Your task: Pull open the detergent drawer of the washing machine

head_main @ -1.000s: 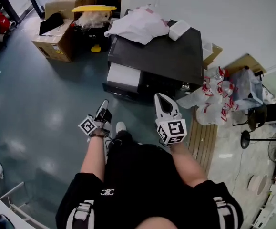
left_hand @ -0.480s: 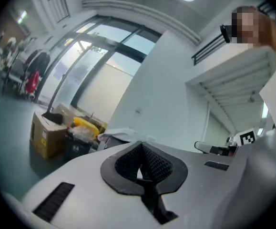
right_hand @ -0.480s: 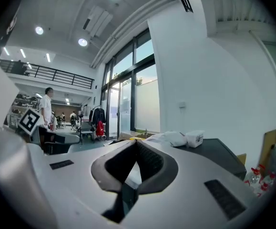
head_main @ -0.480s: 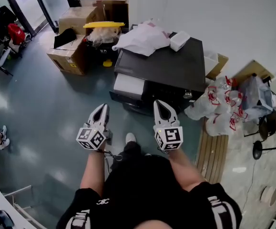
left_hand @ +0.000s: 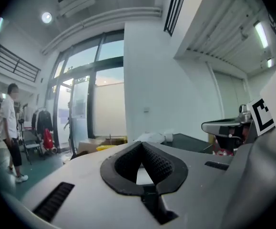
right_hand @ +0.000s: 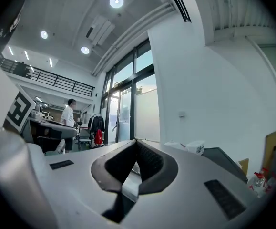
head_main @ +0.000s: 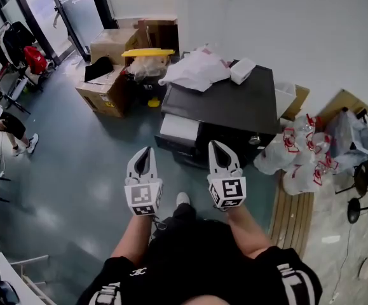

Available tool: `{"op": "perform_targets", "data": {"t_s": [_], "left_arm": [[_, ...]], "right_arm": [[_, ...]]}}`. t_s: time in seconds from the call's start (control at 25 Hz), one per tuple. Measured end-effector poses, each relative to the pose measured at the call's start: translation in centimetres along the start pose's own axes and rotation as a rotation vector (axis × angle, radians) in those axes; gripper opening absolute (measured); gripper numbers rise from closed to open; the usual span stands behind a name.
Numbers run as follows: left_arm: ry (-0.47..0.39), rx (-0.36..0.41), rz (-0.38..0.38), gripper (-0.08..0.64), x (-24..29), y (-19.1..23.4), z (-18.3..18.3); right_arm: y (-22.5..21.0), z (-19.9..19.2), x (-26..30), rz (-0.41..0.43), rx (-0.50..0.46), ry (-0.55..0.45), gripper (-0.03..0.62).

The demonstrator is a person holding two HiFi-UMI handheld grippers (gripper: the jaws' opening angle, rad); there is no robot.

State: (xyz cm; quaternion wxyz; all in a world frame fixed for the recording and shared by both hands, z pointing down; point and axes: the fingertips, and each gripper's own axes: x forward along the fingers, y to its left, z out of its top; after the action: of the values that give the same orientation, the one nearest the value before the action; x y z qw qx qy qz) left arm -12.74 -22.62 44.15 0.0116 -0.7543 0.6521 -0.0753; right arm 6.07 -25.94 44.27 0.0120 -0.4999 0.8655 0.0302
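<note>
A black washing machine (head_main: 234,103) stands against the white wall, seen from above in the head view. A white panel, the detergent drawer (head_main: 179,129), sits shut at the left of its front top edge. My left gripper (head_main: 147,150) hangs upright in front of the machine, a little short of the drawer, jaws shut and holding nothing. My right gripper (head_main: 216,144) is level with it, in front of the machine's middle, also shut and holding nothing. In the left gripper view the left gripper (left_hand: 141,143) shows closed pads; in the right gripper view so does the right gripper (right_hand: 136,141).
White cloth (head_main: 196,68) and a white box (head_main: 242,70) lie on the machine's top. Cardboard boxes (head_main: 110,84) and a yellow-lidded bin (head_main: 147,54) stand to its left. Tied plastic bags (head_main: 298,154) pile up at the right. A person (head_main: 9,129) stands far left.
Both grippers have risen. The left one has rolled from lying on its side to upright and moved in beside the right one.
</note>
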Motion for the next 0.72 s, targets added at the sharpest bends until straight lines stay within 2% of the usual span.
{"op": "perform_targets", "data": {"t_s": [0.12,0.4,0.72], "left_arm": [[0.012,-0.057,-0.022,0.000,0.5,-0.6,-0.2],[0.009,-0.061,-0.022,0.000,1.5,-2.0,0.1],[0.009,-0.109,-0.043,0.000,1.8,-2.3,0.0]], "right_arm": [[-0.3,0.8,0.0,-0.009,-0.014,-0.017,0.002],[-2.2,0.4,-0.1,-0.036,-0.003,0.002,0.002],[-2.5,1.0,0.9,-0.033,0.001,-0.012,0.002]]}}
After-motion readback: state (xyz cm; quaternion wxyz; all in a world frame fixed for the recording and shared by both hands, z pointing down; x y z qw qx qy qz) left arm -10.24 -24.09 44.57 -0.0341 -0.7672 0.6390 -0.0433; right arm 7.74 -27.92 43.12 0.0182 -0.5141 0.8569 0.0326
